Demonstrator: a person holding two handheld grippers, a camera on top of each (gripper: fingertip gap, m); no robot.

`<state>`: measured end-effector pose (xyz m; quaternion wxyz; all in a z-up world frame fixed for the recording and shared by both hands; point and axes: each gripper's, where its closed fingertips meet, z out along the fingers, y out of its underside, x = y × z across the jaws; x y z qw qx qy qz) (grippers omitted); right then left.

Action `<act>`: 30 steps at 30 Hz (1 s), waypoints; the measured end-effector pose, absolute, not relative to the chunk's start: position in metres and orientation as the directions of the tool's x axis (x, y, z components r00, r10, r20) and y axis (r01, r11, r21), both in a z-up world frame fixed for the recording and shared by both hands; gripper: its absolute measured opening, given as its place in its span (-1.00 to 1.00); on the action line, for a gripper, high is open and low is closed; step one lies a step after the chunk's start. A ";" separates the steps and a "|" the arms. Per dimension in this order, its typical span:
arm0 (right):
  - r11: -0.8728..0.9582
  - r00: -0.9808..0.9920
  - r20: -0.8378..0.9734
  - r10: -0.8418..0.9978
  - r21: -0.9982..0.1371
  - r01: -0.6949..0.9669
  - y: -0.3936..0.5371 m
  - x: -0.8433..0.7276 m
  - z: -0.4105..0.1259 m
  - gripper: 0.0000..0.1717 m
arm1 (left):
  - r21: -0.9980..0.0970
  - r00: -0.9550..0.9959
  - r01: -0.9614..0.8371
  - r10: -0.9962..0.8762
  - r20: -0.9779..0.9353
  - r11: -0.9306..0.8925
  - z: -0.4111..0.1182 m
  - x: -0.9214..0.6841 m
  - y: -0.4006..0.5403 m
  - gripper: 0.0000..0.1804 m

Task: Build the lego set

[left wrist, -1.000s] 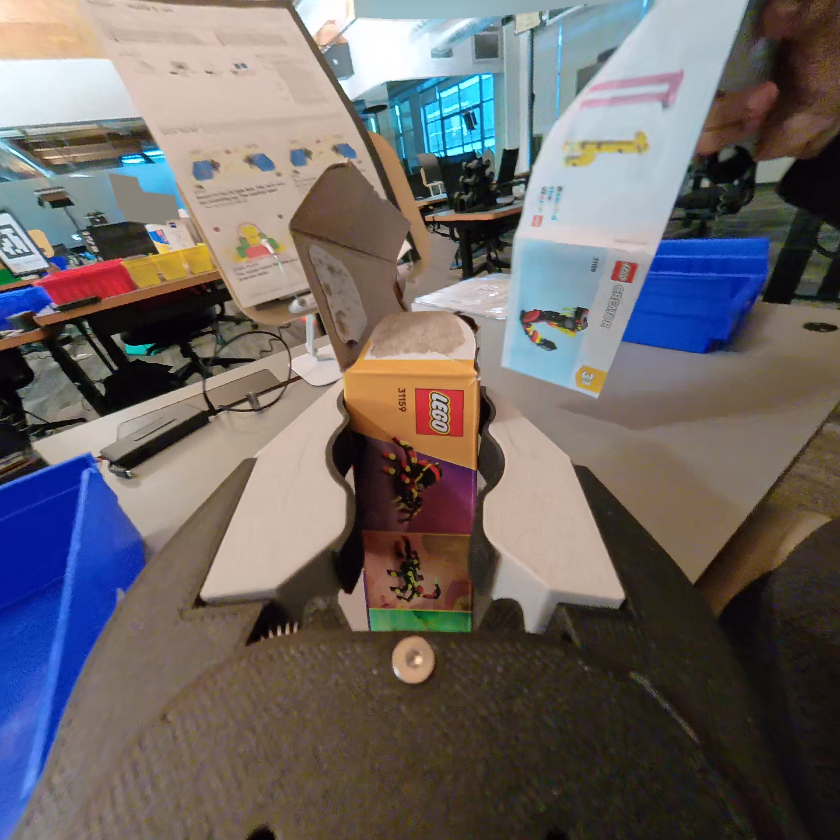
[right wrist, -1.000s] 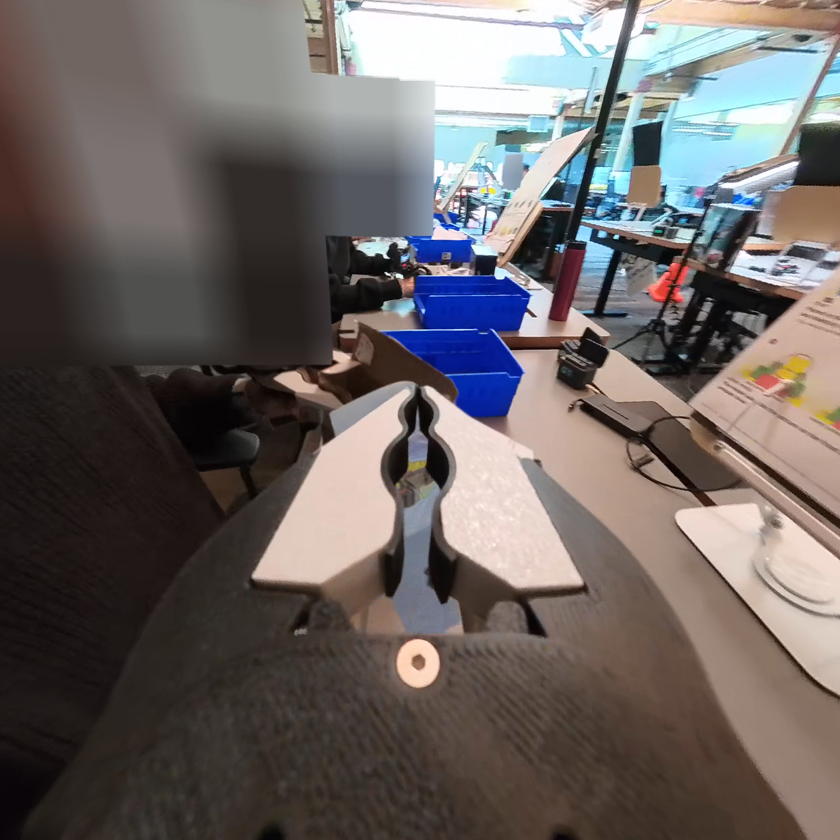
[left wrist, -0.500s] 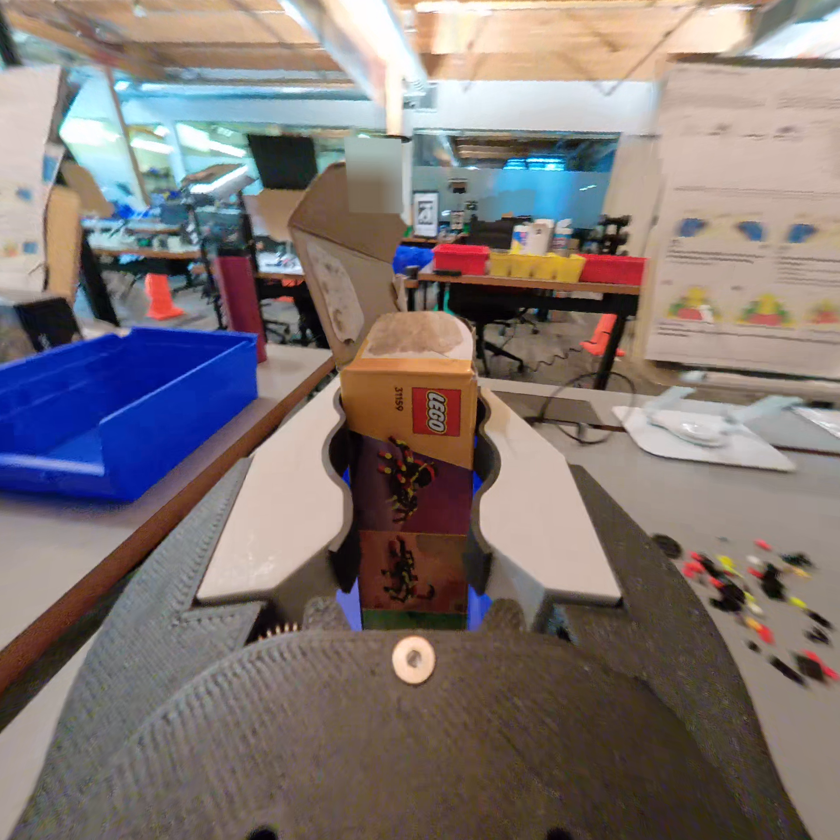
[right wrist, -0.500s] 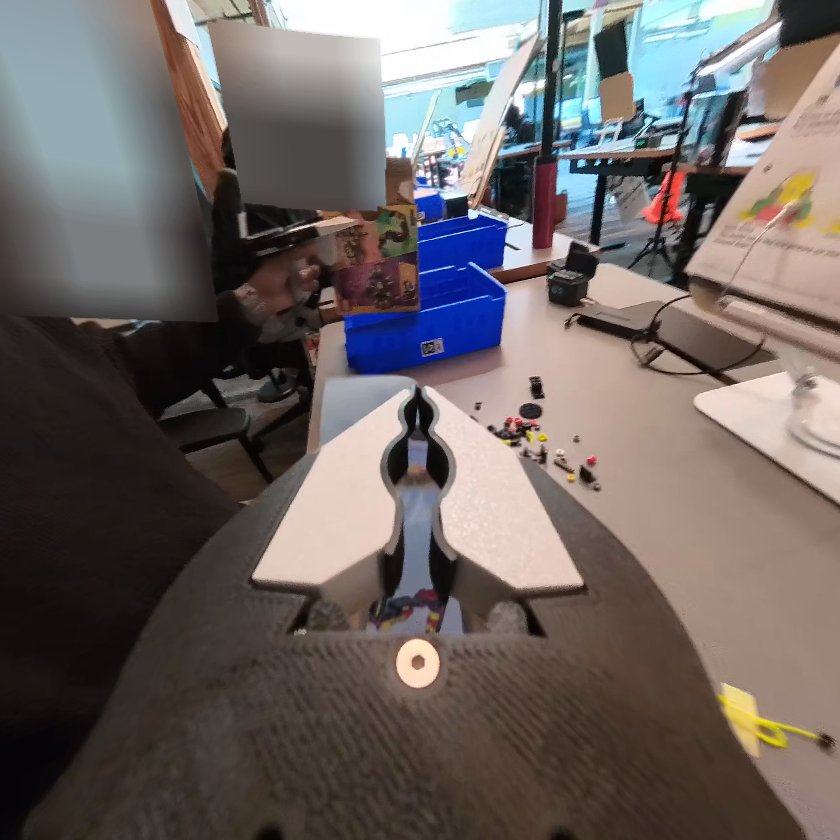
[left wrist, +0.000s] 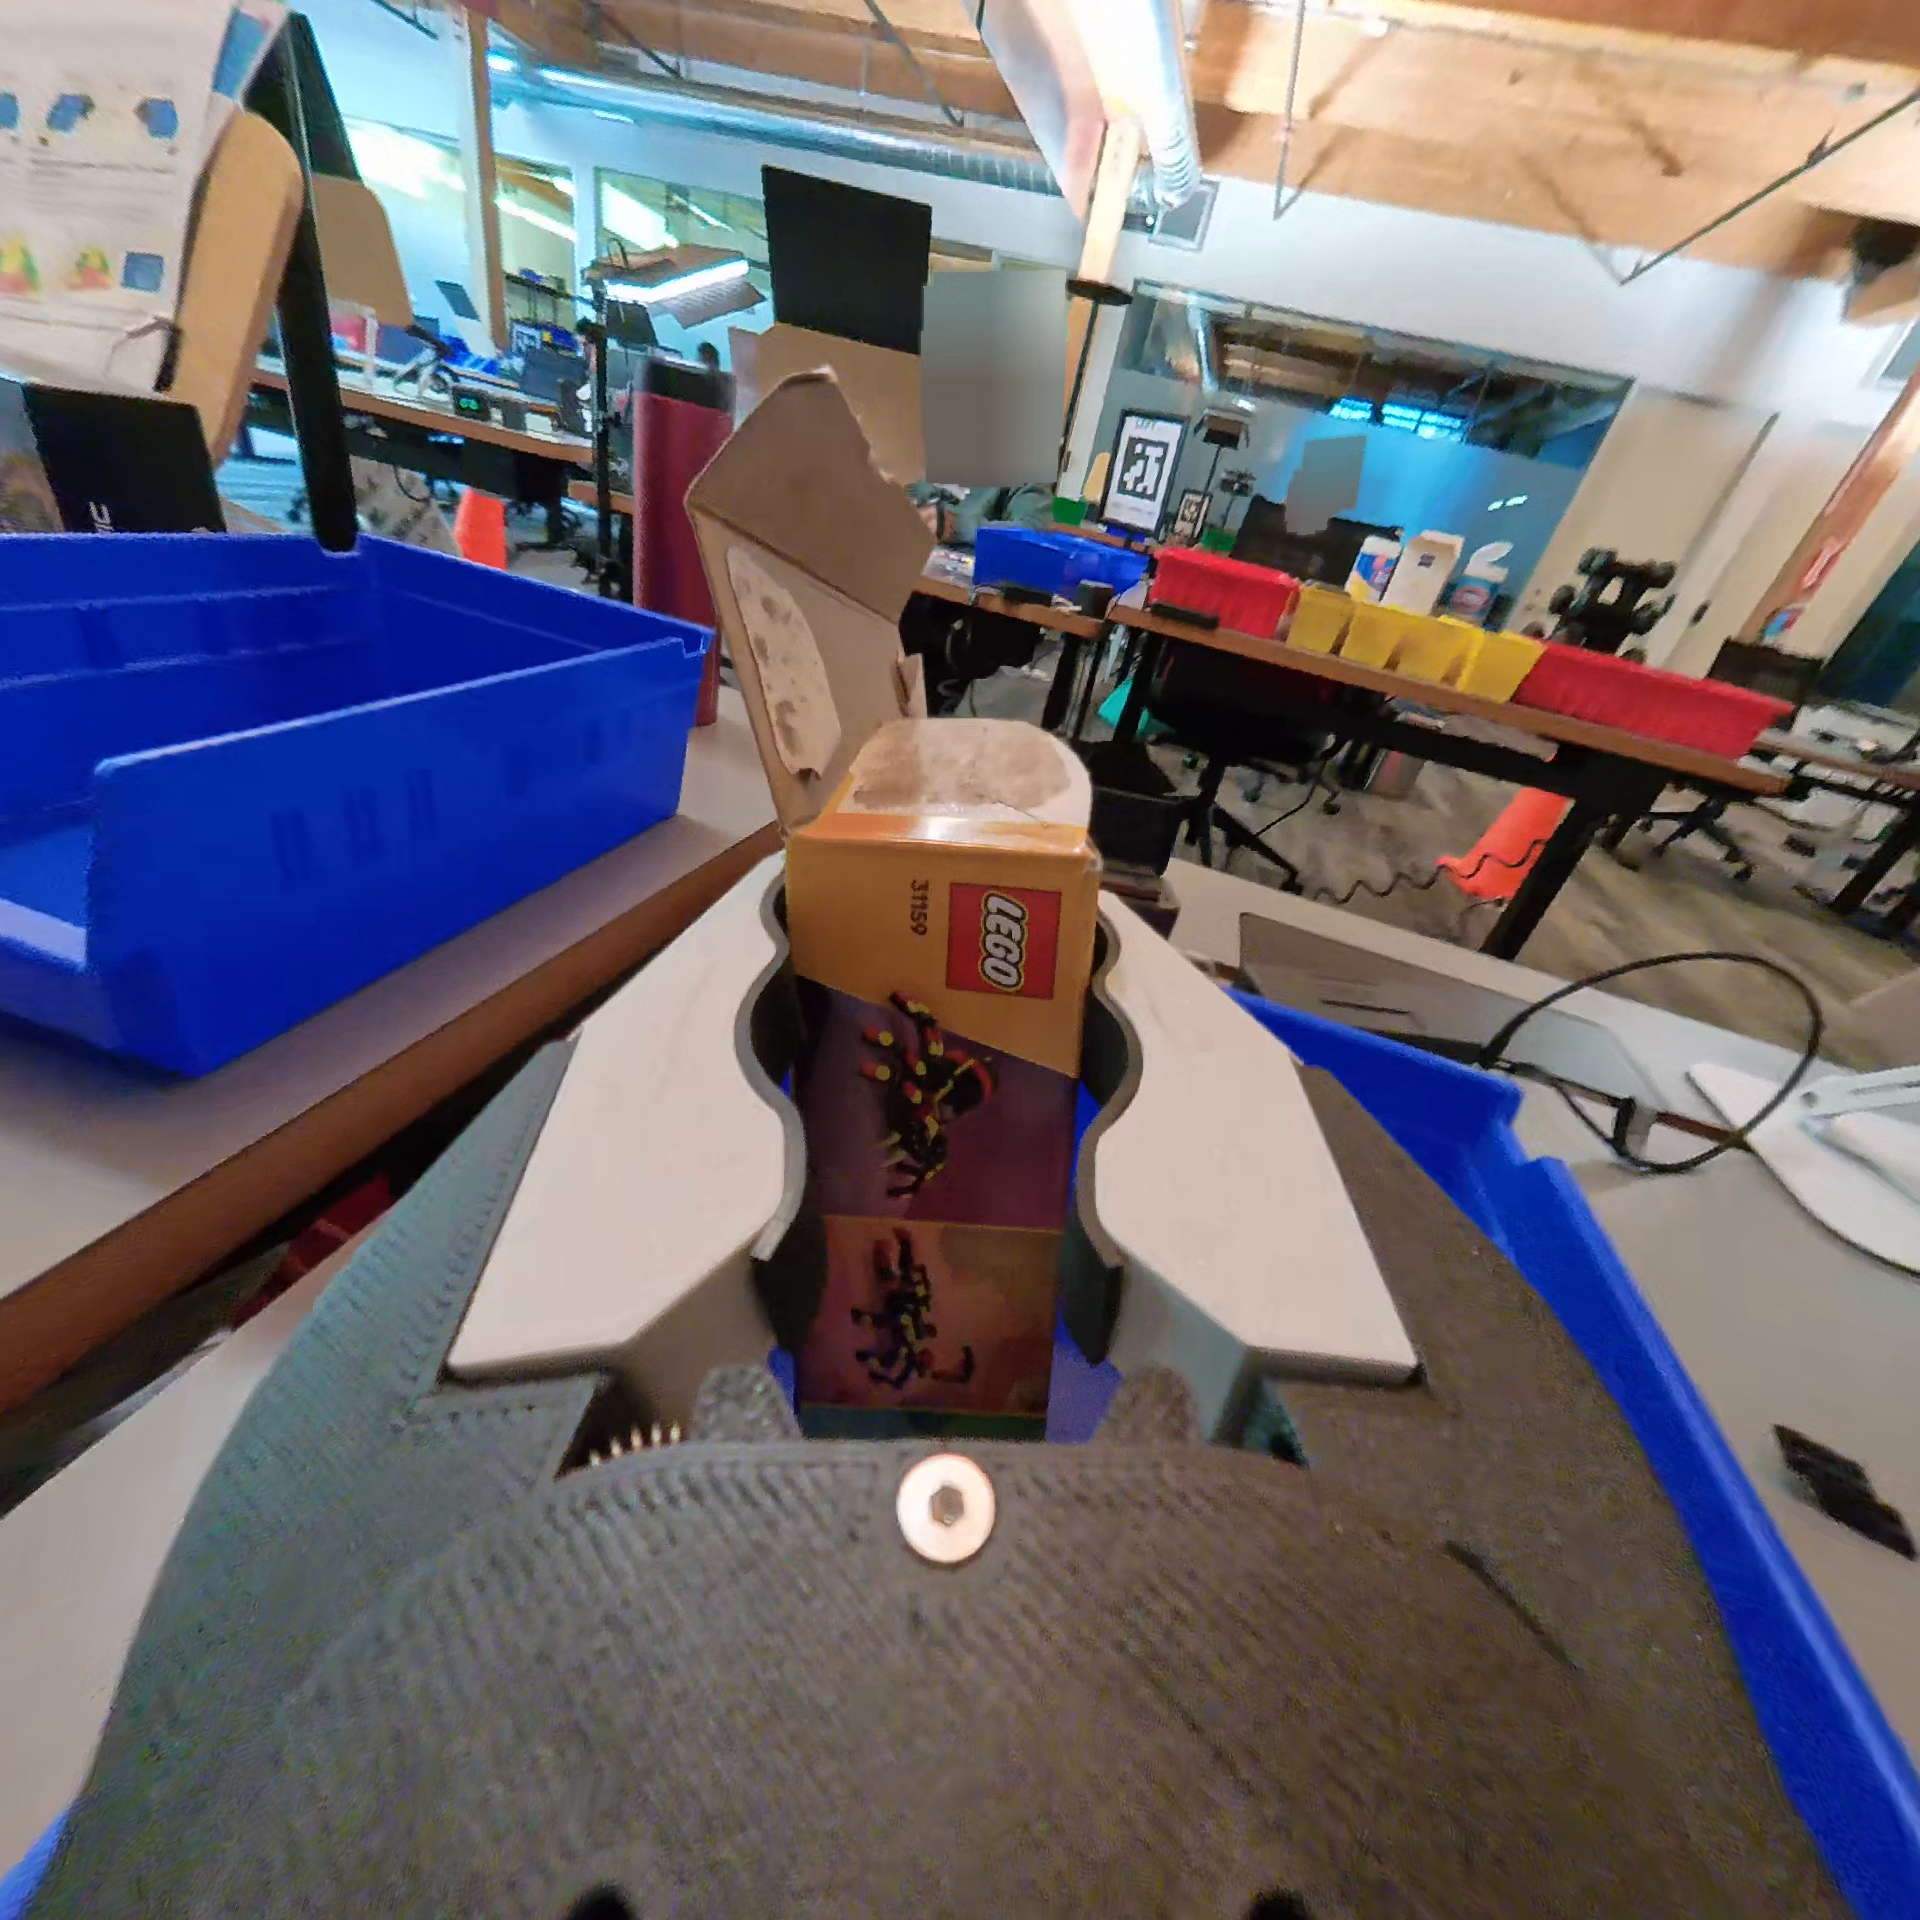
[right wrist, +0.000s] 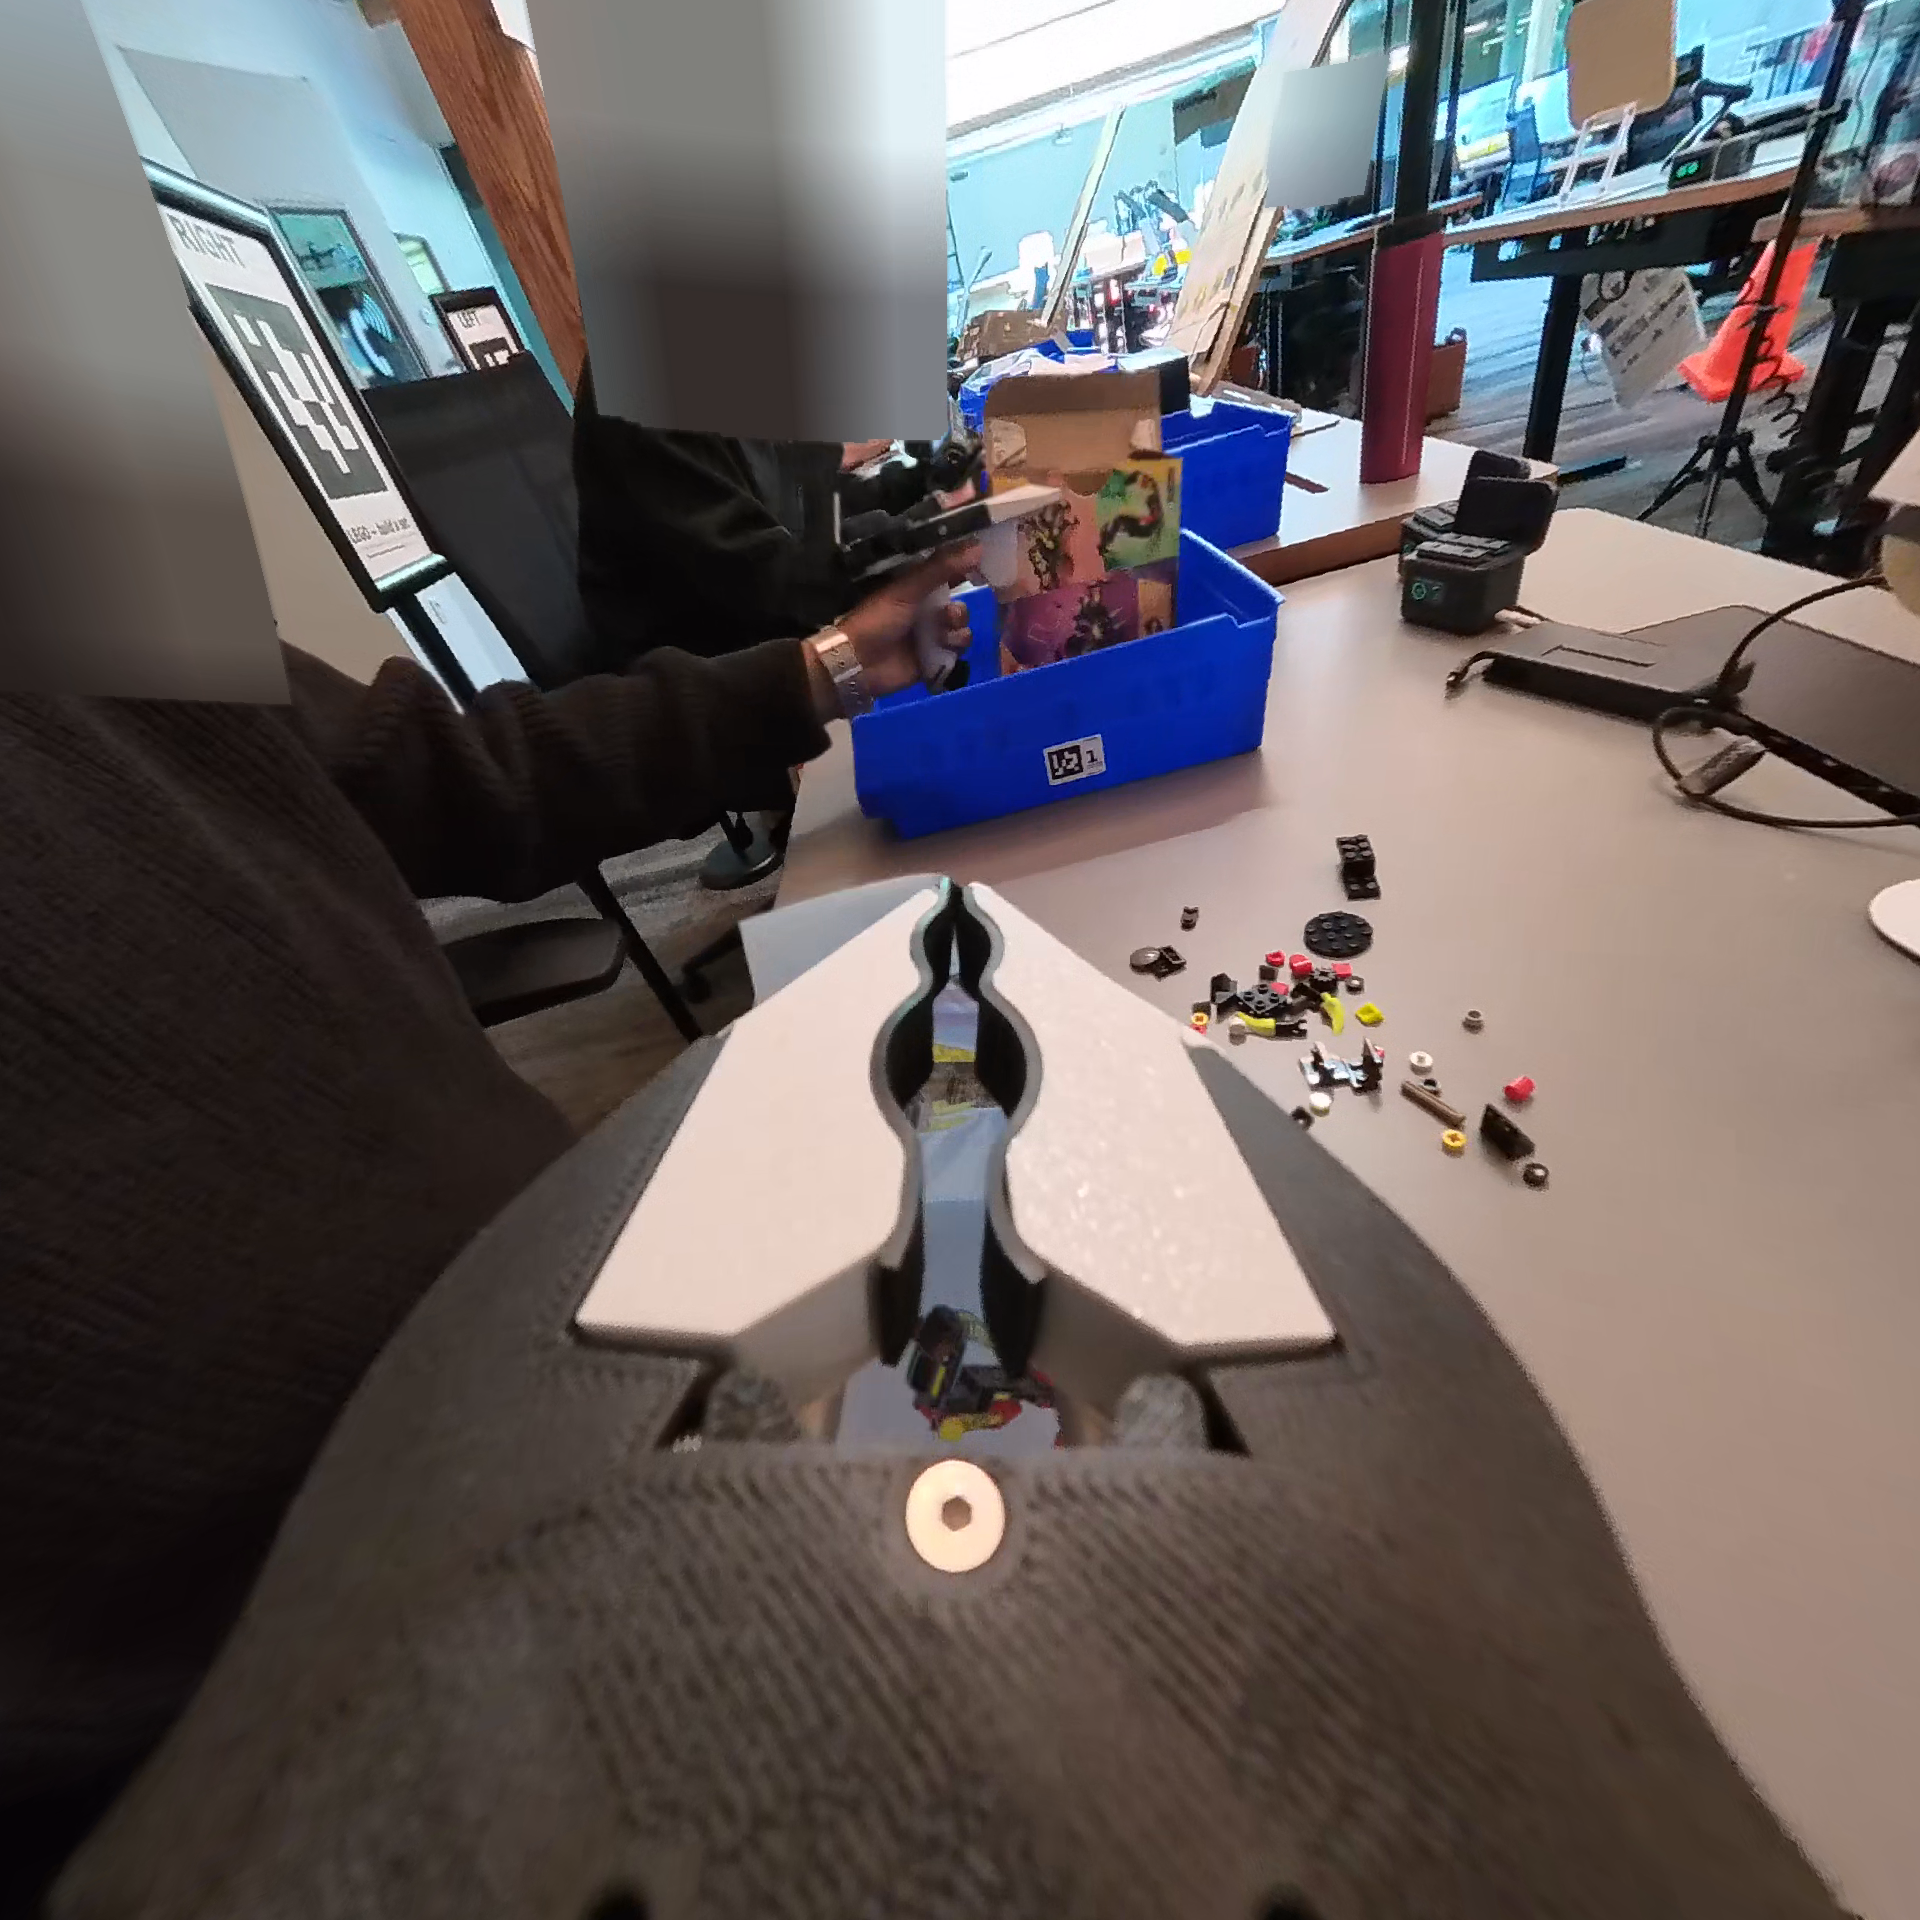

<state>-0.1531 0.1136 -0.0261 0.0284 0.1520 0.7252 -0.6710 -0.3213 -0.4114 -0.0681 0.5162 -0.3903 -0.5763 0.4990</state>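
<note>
The left gripper (left wrist: 940, 914) clamps an opened toy brick box (left wrist: 935, 1049), flap up, over the near blue bin (right wrist: 1070, 707). The right gripper (right wrist: 961, 899), in front of that bin, has its fingertips pinched on what seems a printed booklet (right wrist: 956, 1143). Loose small bricks (right wrist: 1340, 1018) lie on the grey table (right wrist: 1662, 987), right of the bin.
</note>
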 end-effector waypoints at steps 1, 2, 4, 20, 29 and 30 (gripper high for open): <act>0.056 -0.950 -0.251 0.184 -0.963 0.265 0.112 -0.154 -0.028 -1.00 | -0.979 -0.169 -0.064 0.965 0.200 0.191 -0.070 -0.323 -0.412 -0.45; 0.060 -0.949 -0.256 0.186 -0.961 0.271 0.111 -0.155 -0.031 -1.00 | -0.979 -0.179 -0.056 0.963 0.204 0.197 -0.071 -0.323 -0.414 -0.43; 0.080 -0.947 -0.258 0.194 -0.957 0.277 0.108 -0.156 -0.037 -1.00 | -0.979 -0.191 -0.022 0.960 0.203 0.203 -0.073 -0.320 -0.416 -0.41; 0.460 -0.885 -0.248 0.395 -0.780 0.424 0.173 -0.108 -0.161 -0.82 | -0.975 -0.086 -0.176 0.984 0.153 0.137 0.022 -0.175 -0.295 -0.30; 0.437 -0.819 -0.036 0.573 -0.832 0.343 0.213 -0.102 -0.170 -0.34 | -0.997 0.496 0.071 0.867 0.043 0.009 -0.076 -0.142 -0.029 -0.38; 0.425 -0.816 -0.019 0.577 -0.847 0.321 0.212 -0.102 -0.169 -0.31 | -0.993 0.553 0.118 0.832 0.045 -0.024 -0.094 -0.135 -0.007 -0.35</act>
